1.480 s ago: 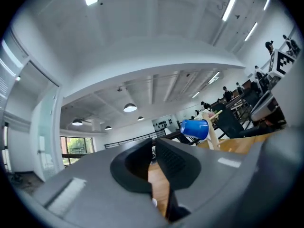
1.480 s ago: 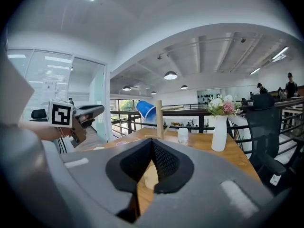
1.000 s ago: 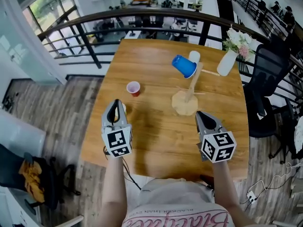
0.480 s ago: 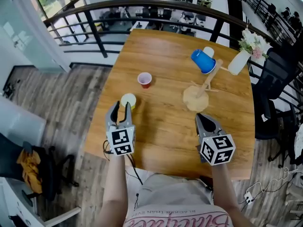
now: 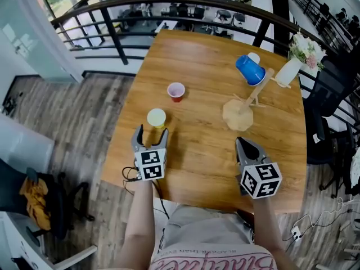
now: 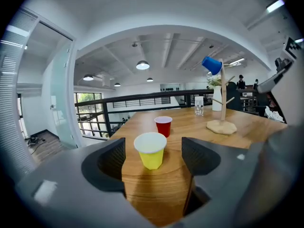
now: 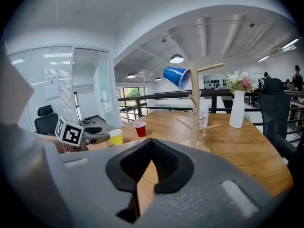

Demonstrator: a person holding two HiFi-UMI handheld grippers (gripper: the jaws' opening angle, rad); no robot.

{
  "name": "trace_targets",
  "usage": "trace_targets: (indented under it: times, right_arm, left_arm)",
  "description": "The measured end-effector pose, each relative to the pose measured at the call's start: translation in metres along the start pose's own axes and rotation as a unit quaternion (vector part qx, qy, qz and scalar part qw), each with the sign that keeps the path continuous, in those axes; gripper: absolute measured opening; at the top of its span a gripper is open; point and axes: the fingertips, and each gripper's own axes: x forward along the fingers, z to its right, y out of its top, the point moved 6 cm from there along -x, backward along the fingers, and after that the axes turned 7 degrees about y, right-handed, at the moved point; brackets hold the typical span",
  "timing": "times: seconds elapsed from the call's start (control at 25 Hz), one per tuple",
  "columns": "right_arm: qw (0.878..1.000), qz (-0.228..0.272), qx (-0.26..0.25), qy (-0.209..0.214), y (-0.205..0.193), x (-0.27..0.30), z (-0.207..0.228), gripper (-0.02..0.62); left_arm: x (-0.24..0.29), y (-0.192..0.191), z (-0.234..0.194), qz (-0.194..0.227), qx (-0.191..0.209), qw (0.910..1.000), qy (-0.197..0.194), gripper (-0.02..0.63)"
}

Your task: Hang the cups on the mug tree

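Left gripper view puts the yellow cup [image 6: 151, 150] upright on the worktop [image 5: 197, 151], in line with the gap of the left gripper [image 5: 151, 134] and just ahead of its tips. The fingers [image 6: 111, 158] have just been opening and now stand spread, touching nothing. The right gripper [image 5: 246, 145] hangs over the near right of the worktop with its fingers pressed together and nothing between them. I judge this cup to be light and thin-walled, easy to dent or tip. I would take it by the side wall a little under the rim, with a gentle squeeze. It stands near the worktop's left edge, so a sideways nudge could send it over. Bare wood lies between it and the mug tree [image 5: 247, 103], which stands well apart to the right. The red cup [image 5: 176, 90] waits further back. The blue cup [image 5: 250, 70] already hangs on an upper peg, and the vase [image 5: 289, 71] crowds the tree's far side.
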Motion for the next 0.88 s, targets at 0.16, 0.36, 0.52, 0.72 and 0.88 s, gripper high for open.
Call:
trace_targets:
  times: [0.16,0.36,0.52,0.72,0.88]
  right_arm:
    - [1.0,-0.009,0.003,-0.005,-0.006,0.003,0.0,0.002]
    - [1.0,-0.018,0.008,-0.013,-0.012,0.007,0.005,0.002]
    - [0.999,-0.023,0.017,-0.017,-0.016,0.008,0.007,0.002]
    - [0.999,-0.029,0.022,-0.02,-0.02,0.009,0.007,0.002]
    - [0.999,-0.034,0.023,-0.022,-0.022,0.006,0.007,0.002]
  left_arm:
    - [0.019,-0.022,0.003,-0.039,0.009,0.9991,-0.01,0.41]
    - [0.045,-0.038,0.004,-0.07,0.012,0.9974,-0.012,0.402]
    - [0.062,-0.039,0.005,-0.079,0.017,0.9966,-0.014,0.385]
    - [0.078,-0.039,0.008,-0.093,0.018,0.9954,-0.015,0.362]
    - [0.078,-0.038,0.007,-0.097,0.006,0.9952,-0.017,0.298]
